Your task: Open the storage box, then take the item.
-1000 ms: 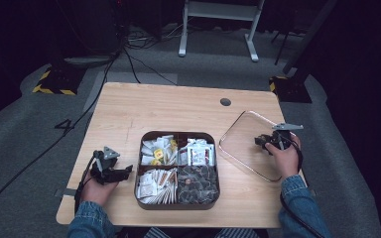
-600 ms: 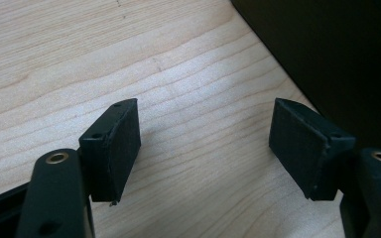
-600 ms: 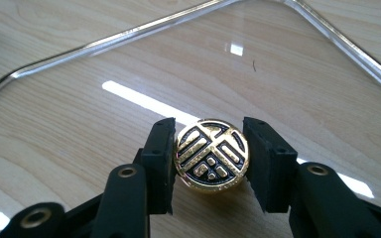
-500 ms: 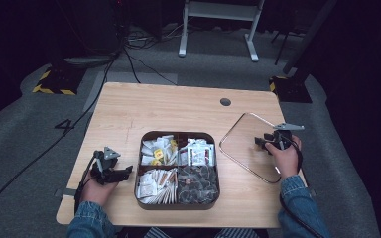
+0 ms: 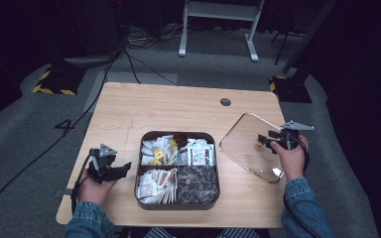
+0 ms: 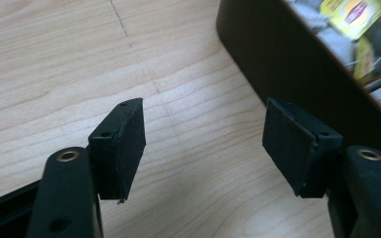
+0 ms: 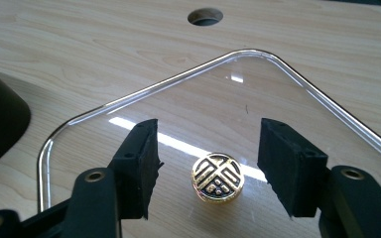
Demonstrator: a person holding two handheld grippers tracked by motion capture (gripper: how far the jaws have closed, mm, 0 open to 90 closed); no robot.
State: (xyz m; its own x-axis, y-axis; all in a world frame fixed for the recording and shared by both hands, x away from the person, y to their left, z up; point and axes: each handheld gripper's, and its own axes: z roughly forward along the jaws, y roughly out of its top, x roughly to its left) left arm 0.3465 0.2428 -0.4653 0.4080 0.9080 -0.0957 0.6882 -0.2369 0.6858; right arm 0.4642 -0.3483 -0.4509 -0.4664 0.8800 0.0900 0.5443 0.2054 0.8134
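A: Now, largest first. Tabletop [image 5: 129, 114] carries the dark four-part box [image 5: 177, 170], uncovered, with packets in its compartments. The clear lid [image 5: 243, 144] lies flat on the wood to the right of the box, apart from it, with its gold knob [image 7: 218, 177] facing up.

B: And the right hand-held gripper [image 5: 269, 142]?

A: It sits over the knob. In the right gripper view the jaws stand spread on either side of the knob, with a gap at each pad, so nothing is pinched. These jaws have just been opening, and the knob is between them but free.

B: Left hand-held gripper [image 5: 124, 167]?

A: Spread too, holding nothing, low over bare wood just beside the box's left wall [image 6: 278, 59]. Its jaws have just been closing a little, on nothing.

B: Judgement on the step?

A: Reads as letting go of the lid after parking it. To do it well: keep the pads clear of the knob on both sides, then lift straight up so that neither pad clips the knob and drags the lid toward the tabletop edge.

B: Versus the earlier frames?

A: The lid stood tilted under the right hand-held gripper then; it lies flat now. The box and the left hand have not shifted.
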